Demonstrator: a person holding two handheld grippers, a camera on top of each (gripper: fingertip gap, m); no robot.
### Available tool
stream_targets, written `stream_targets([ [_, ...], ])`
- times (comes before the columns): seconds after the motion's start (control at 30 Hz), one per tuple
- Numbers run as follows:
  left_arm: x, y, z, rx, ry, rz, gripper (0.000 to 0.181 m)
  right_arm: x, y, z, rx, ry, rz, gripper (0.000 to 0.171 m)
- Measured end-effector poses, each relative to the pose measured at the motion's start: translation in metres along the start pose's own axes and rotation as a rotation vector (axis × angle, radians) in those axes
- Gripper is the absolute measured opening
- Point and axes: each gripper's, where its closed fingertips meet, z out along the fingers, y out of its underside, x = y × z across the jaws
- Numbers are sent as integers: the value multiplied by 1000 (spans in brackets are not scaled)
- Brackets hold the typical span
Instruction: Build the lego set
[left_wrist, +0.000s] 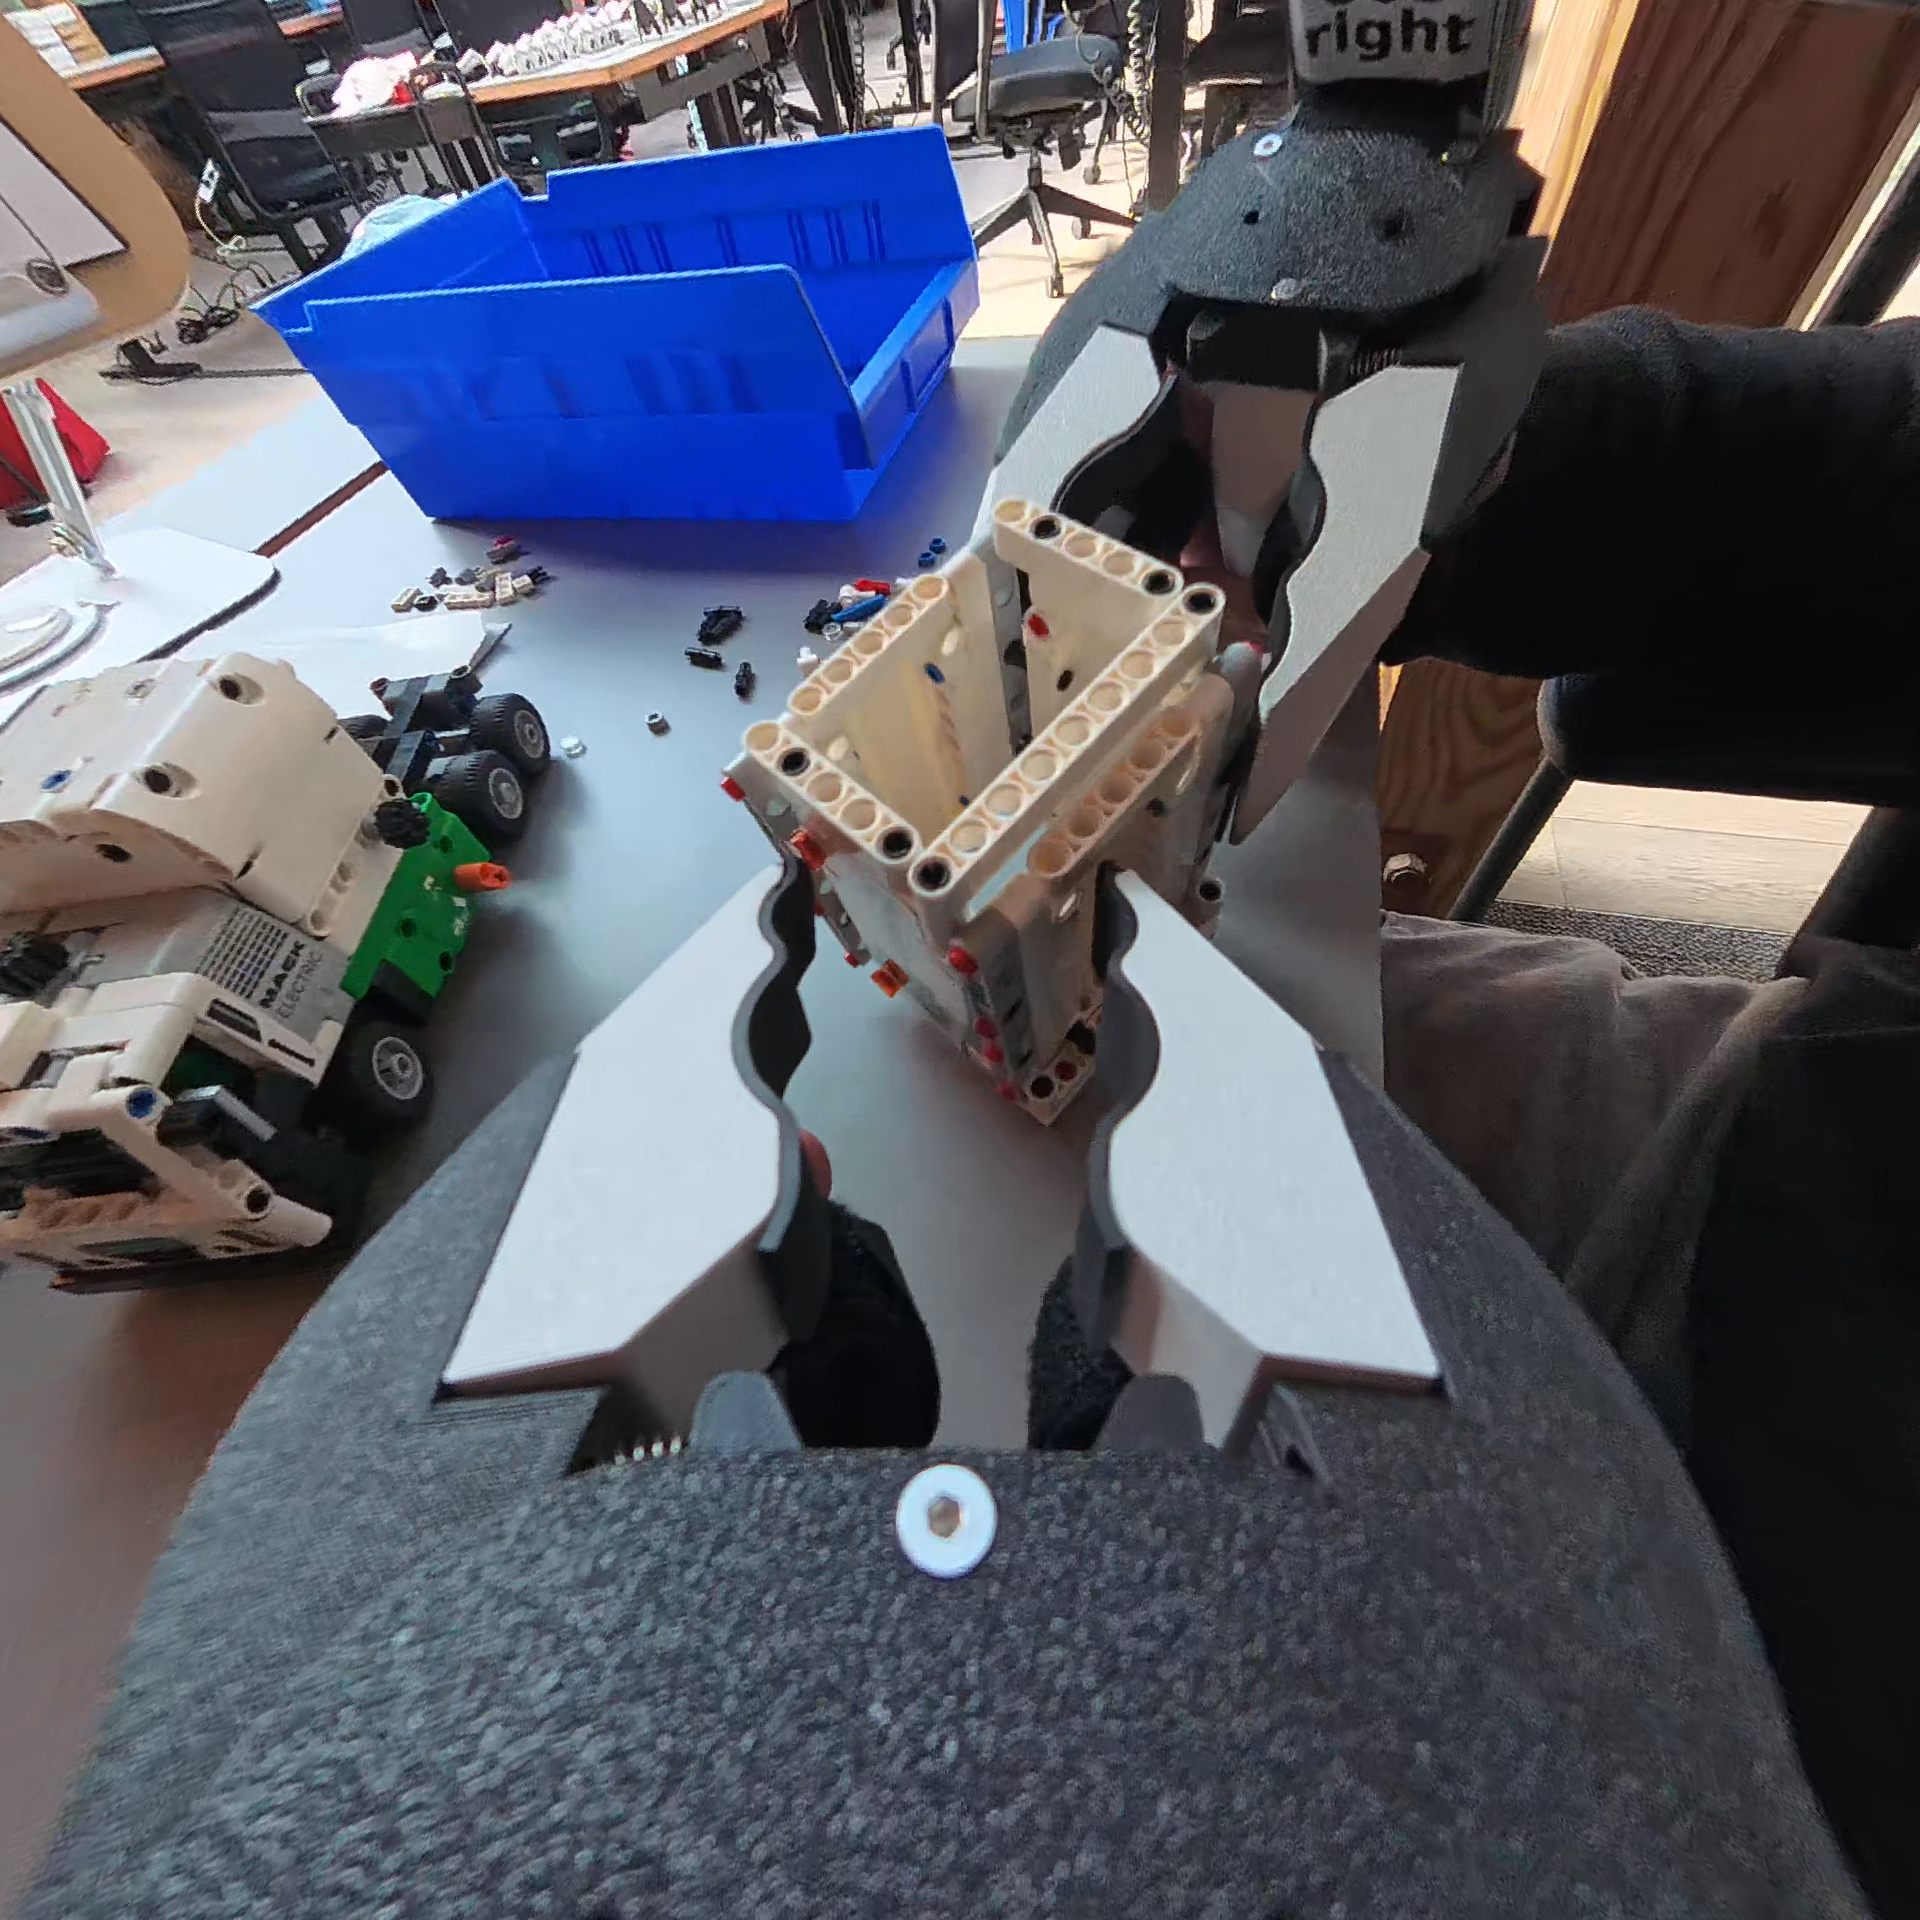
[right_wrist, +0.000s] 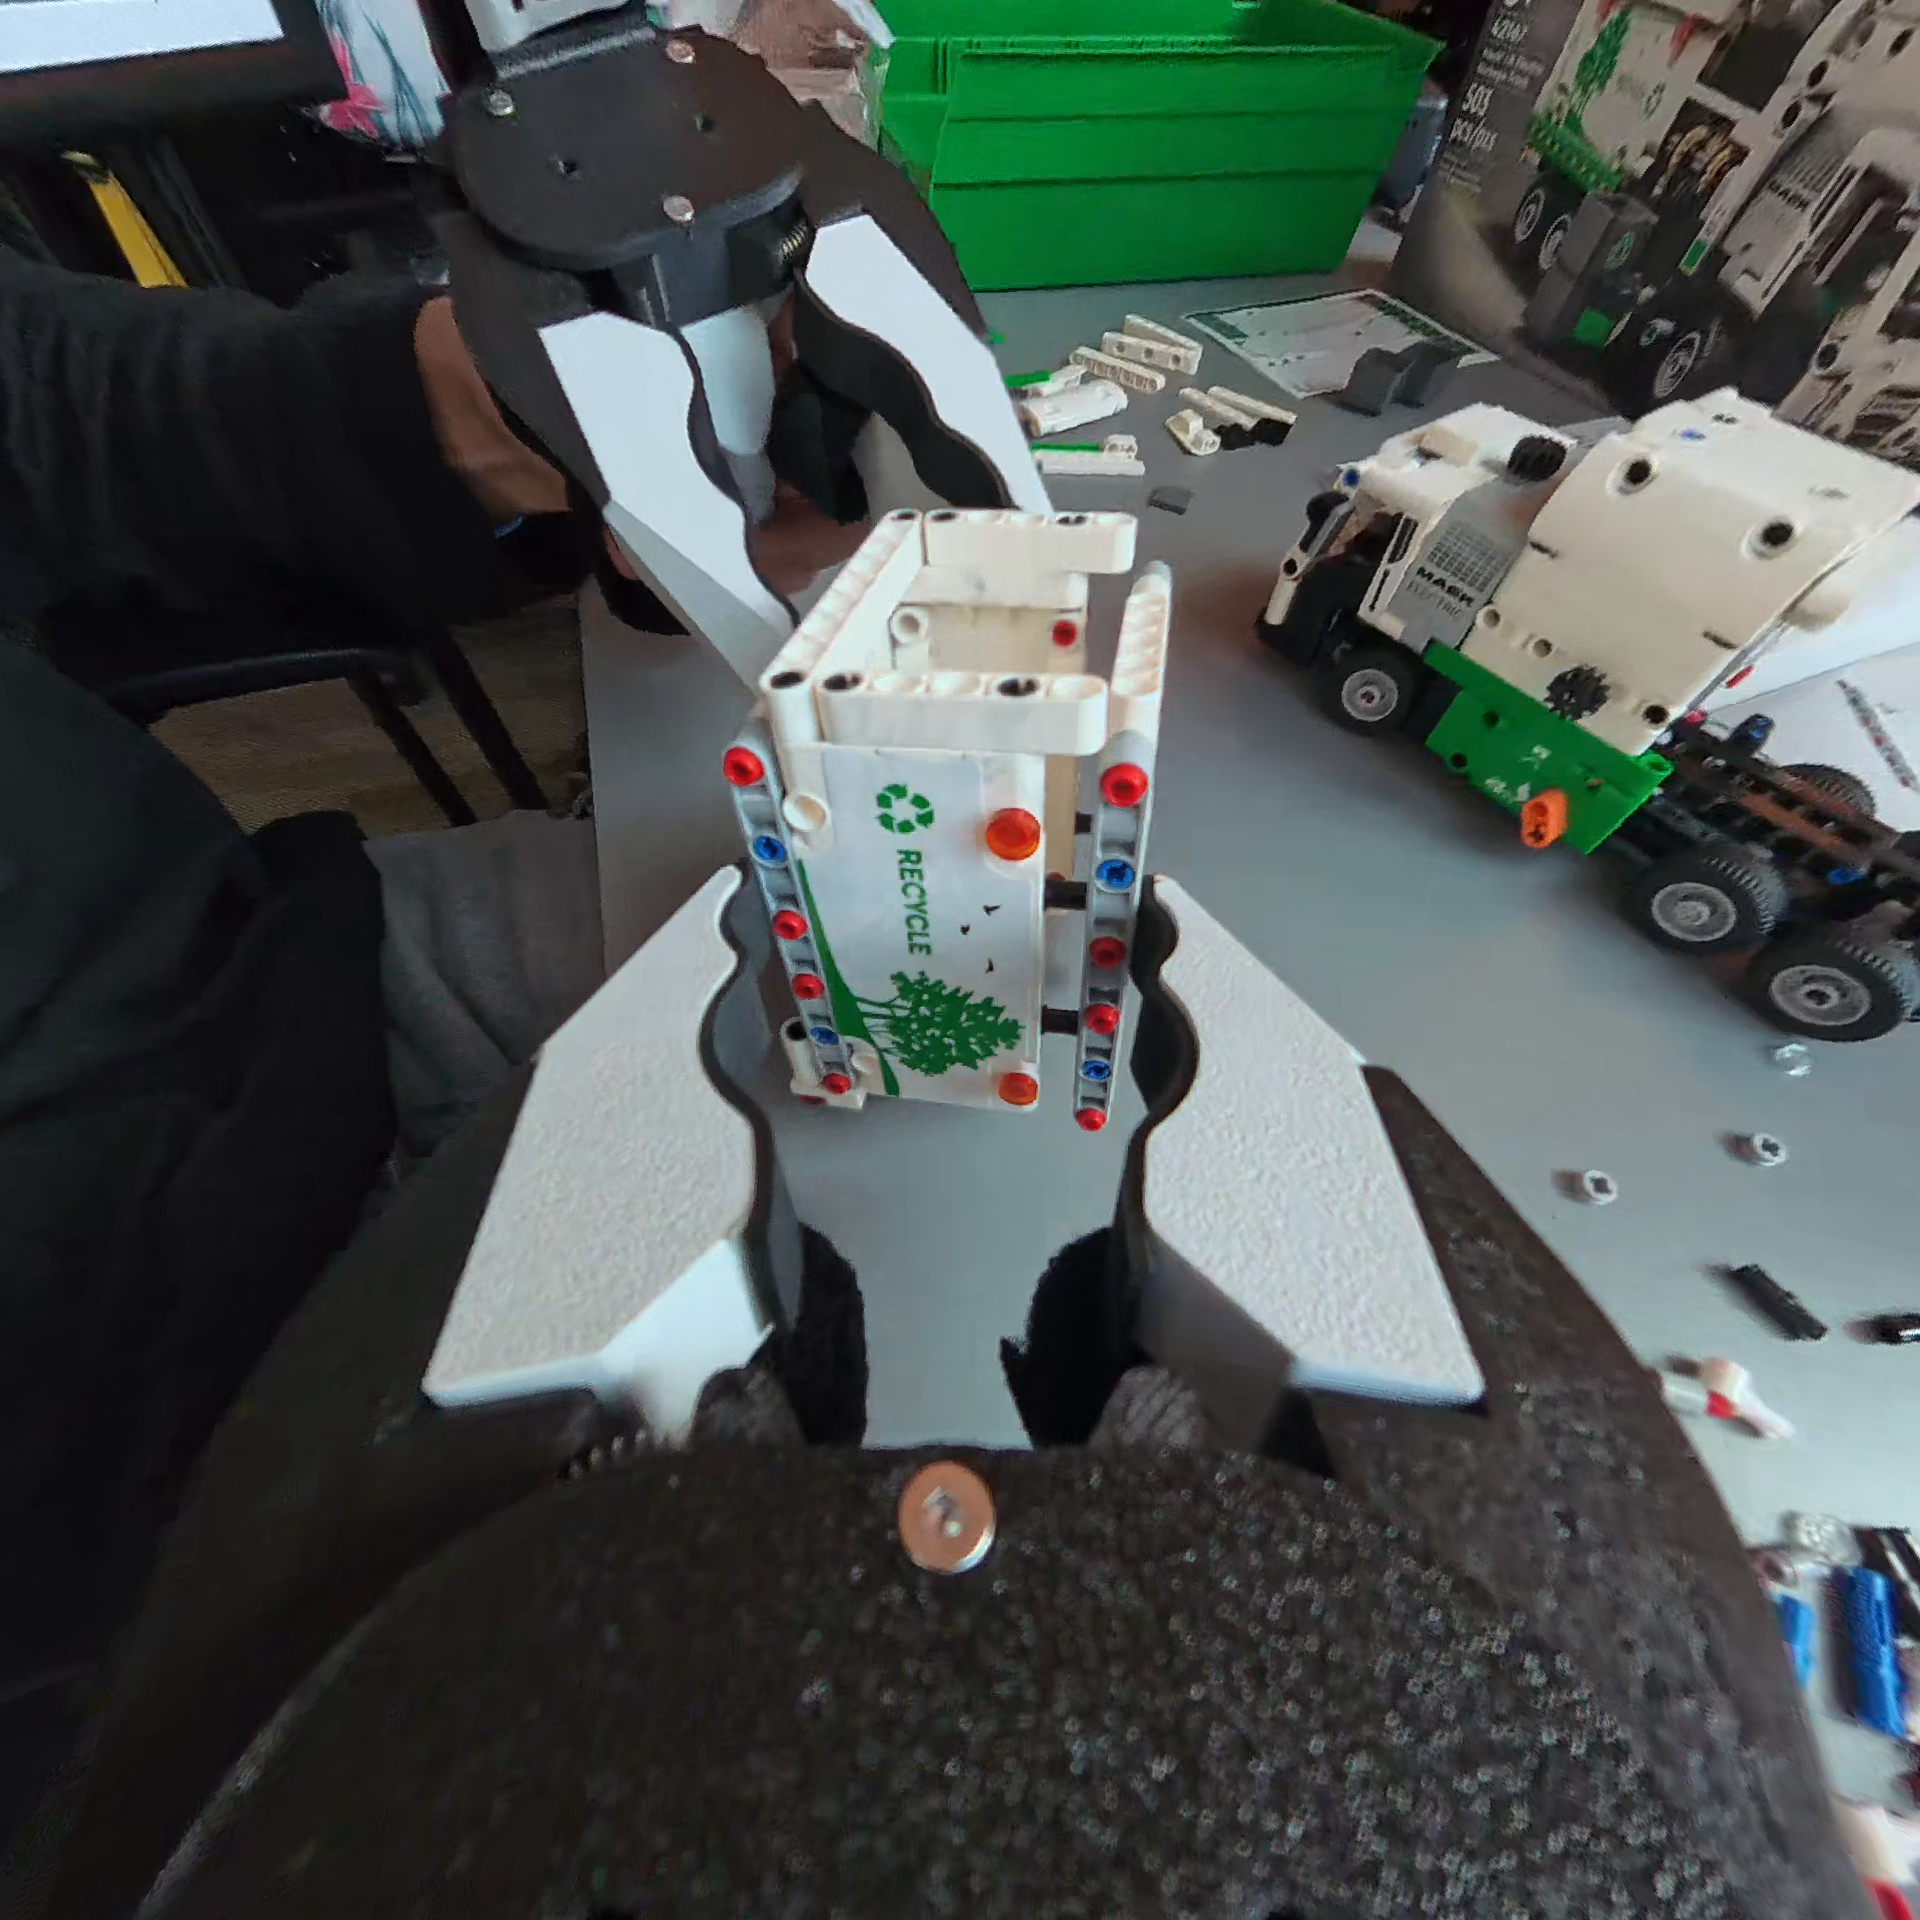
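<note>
A white lego box body with red and blue pins and a green tree sticker stands open-topped over the grey table. My left gripper is closed on its lower sides, with both pads touching. My right gripper faces it from the other side and presses on the grey side beams. Each gripper also shows in the other's view: the right and the left. The partly built white and green truck lies left of the box.
A blue bin stands behind scattered small pins. A green bin, white beams, an instruction sheet and the set's carton are at the far side. The table edge and a person's lap are close by the box. My right fingertips sit around 4 cm from my left ones.
</note>
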Motion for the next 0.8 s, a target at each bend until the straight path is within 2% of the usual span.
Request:
stream_targets([
  [0.2, 0, 2, 4, 9, 9, -25, 55, 1, 10, 3, -22, -63, 55, 68],
  [0.23, -2, 2, 5, 13, 4, -32, 60, 1, 10, 3, -17, -73, 61, 68],
  [0.37, -8, 6, 10, 18, 4, -32, 99, -1, 8, 5, -11, -98, 67, 68],
  [0.5, 4, 3, 13, 58, 193, -38, 107, -7, 6, 7, -6, -141, 74, 69],
  [0.6, 7, 5, 14, 36, 326, -56, 104, -7, 5, 8, 5, -155, 81, 69],
  [0.73, 9, 13, 13, -8, 439, -33, 75, -9, 5, 8, 17, -180, 100, 68],
  [0.8, 8, 12, 13, -1, 452, -31, 75, -9, 5, 9, 19, -180, 114, 68],
])
